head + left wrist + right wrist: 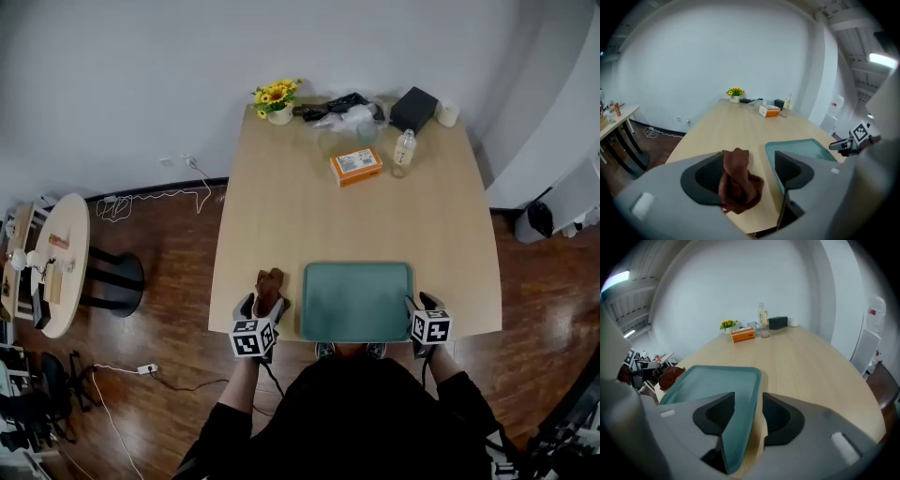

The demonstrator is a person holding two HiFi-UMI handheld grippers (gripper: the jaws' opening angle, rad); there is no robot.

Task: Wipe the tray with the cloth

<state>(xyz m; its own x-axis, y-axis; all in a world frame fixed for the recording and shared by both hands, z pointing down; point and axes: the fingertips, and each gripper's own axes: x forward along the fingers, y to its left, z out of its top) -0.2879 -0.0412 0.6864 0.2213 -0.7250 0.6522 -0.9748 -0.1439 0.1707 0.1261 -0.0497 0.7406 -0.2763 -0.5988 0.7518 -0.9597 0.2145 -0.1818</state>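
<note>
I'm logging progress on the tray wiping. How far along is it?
Barely begun. Done: nothing wiped that shows; the cloth lies bunched on the table, left of the tray, not on it. In hand: the left gripper has open jaws around the cloth, and the right gripper has open jaws astride the tray's right rim. Still to do: close on the cloth, carry it onto the tray, wipe.

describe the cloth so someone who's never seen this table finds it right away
Start at the long light wooden table; at its near edge lies a flat teal tray. Just left of the tray, between the open jaws of the left tool, sits the cloth. It is the only dark brown, crumpled thing there.
</note>
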